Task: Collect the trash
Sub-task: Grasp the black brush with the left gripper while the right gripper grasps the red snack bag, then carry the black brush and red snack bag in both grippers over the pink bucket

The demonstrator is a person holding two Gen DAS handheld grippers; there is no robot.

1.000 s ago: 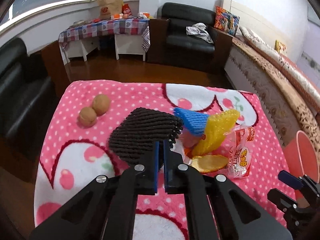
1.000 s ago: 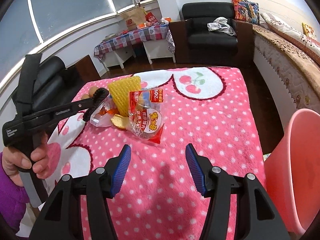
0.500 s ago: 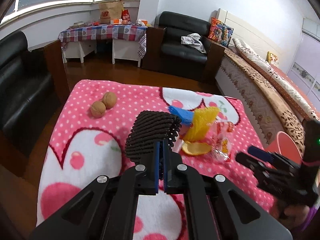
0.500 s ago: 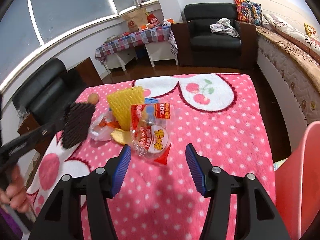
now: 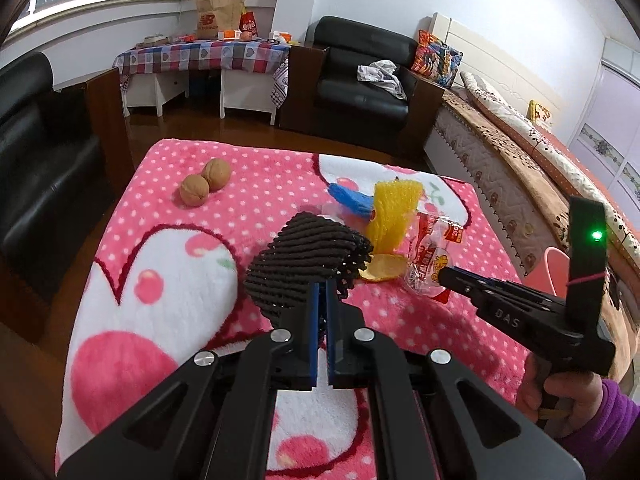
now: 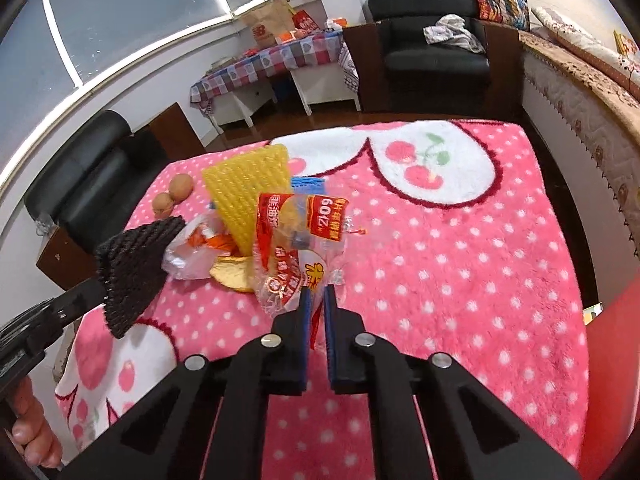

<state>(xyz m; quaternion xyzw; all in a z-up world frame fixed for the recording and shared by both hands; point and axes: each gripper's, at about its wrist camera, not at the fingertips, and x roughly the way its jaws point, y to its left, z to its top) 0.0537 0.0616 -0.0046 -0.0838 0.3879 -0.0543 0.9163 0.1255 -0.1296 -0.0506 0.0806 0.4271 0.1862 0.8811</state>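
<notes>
Our right tool (image 6: 316, 300) has just been closing and now pinches the snack wrapper (image 6: 298, 252) mid-counter; left tool (image 5: 319, 300) grips black foam netting (image 5: 304, 264). Lift gently toward the pink bin (image 6: 612, 360).

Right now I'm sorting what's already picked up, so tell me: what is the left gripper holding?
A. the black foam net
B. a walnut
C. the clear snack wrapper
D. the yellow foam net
A: the left gripper is shut on the black foam net, lifted off the pink blanket; the right gripper has just closed on the clear snack wrapper.
</notes>
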